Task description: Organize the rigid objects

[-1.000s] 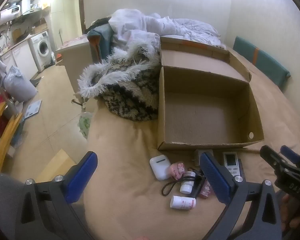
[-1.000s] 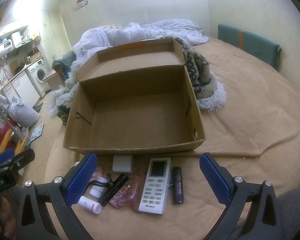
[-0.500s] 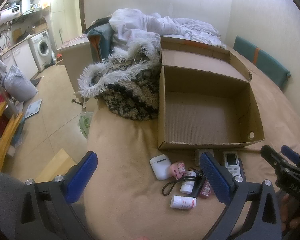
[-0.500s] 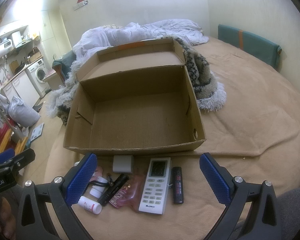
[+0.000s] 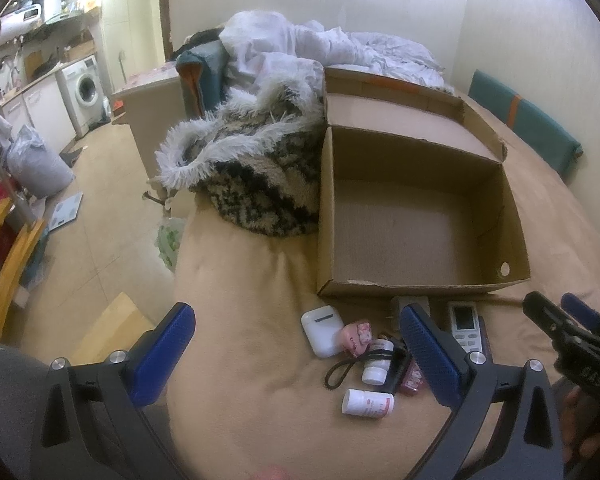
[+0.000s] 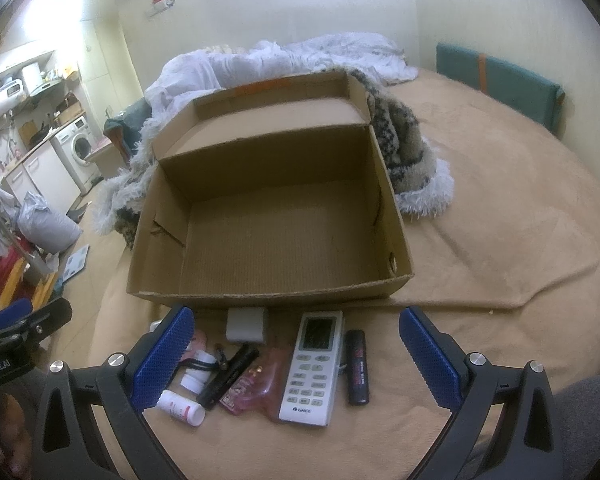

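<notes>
An empty cardboard box (image 6: 396,280) (image 5: 512,240) stands open on the tan bed cover. In front of it lie small items: a white remote (image 6: 312,368) (image 5: 465,325), a black tube (image 6: 357,367), a pink packet (image 6: 256,380), a black flashlight (image 6: 228,376), a white pill bottle (image 6: 180,403) (image 5: 367,402), a grey block (image 6: 245,325), a white earbud case (image 5: 322,330) and a pink trinket (image 5: 355,336). My left gripper (image 5: 296,354) is open and empty above the items' left side. My right gripper (image 6: 296,354) is open and empty above the remote.
A furry patterned blanket (image 5: 256,168) and white bedding (image 5: 300,48) lie behind and left of the box. A teal cushion (image 6: 500,80) stands at the far wall. The bed edge drops to the floor on the left (image 5: 100,208).
</notes>
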Demonstrator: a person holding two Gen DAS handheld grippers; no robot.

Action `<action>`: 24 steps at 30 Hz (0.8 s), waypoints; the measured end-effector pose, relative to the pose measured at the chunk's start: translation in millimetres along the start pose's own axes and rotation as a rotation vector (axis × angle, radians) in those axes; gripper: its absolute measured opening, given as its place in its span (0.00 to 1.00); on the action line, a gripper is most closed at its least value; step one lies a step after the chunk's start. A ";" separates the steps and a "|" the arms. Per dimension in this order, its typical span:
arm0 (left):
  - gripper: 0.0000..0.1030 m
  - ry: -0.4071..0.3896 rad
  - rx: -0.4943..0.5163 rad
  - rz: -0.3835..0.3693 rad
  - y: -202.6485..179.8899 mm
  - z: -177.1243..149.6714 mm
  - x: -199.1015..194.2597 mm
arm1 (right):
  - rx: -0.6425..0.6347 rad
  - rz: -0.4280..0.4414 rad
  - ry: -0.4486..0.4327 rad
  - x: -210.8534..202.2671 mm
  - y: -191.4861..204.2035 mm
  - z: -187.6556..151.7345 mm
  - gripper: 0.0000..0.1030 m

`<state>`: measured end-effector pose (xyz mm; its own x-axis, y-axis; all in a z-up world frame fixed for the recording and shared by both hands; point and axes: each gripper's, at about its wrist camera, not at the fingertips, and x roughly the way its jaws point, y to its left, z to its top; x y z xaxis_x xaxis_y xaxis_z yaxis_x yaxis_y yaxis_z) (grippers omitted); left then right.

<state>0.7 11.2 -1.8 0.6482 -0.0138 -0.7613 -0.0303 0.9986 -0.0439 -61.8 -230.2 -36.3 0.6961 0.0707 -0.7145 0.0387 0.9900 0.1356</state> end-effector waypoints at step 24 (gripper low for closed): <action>0.56 0.581 -0.249 -0.046 6.4 -6.5 174.0 | 0.240 0.058 0.383 77.3 -50.8 -8.0 1.00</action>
<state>108.3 14.9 -138.8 0.1367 -0.1517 -0.9789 -0.2334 0.9555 -0.1806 -15.7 -274.0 -103.8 0.3884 0.2102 -0.8972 0.2035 0.9300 0.3060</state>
